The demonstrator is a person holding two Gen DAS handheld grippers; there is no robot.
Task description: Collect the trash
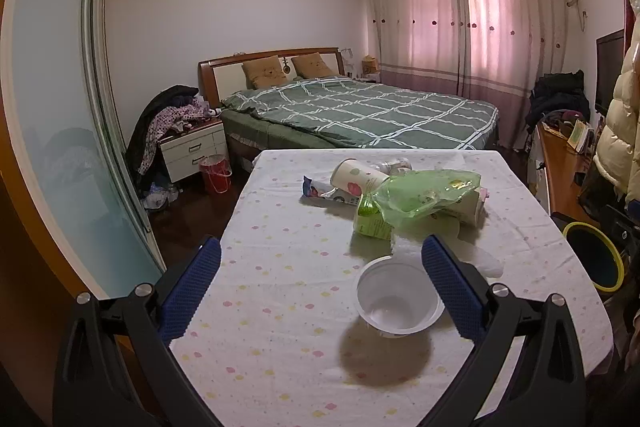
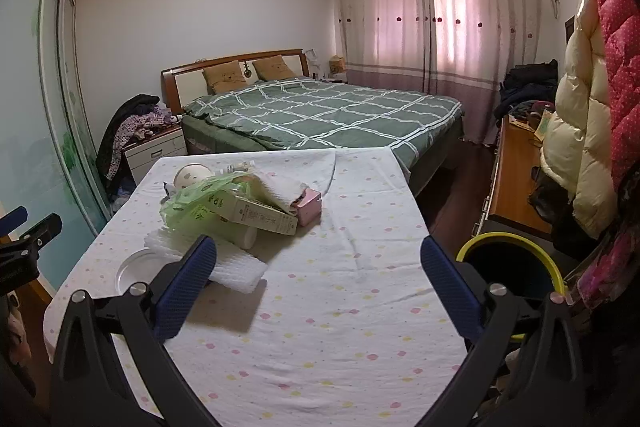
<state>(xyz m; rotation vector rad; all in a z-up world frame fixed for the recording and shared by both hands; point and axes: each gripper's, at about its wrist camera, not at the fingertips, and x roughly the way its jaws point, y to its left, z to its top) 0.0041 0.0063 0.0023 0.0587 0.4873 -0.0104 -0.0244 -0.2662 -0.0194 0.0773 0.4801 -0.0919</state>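
A pile of trash lies on the dotted tablecloth (image 1: 280,307): a green plastic bag (image 1: 424,193), a paper cup (image 1: 356,177), a green bottle (image 1: 370,219), a wrapper (image 1: 316,191) and white foam (image 1: 480,259). A clear plastic cup (image 1: 398,301) stands nearest, just inside my left gripper's right finger. My left gripper (image 1: 320,283) is open and empty above the table. In the right wrist view the pile shows a long carton (image 2: 260,217), a pink box (image 2: 309,206), the green bag (image 2: 196,209) and white foam (image 2: 236,265). My right gripper (image 2: 318,283) is open and empty, right of the pile.
A black bin with a yellow rim (image 2: 516,267) stands off the table's right edge, also in the left wrist view (image 1: 596,255). Beyond the table are a green bed (image 1: 360,111), a nightstand (image 1: 192,151), a red bucket (image 1: 216,173) and a wooden desk (image 2: 516,179).
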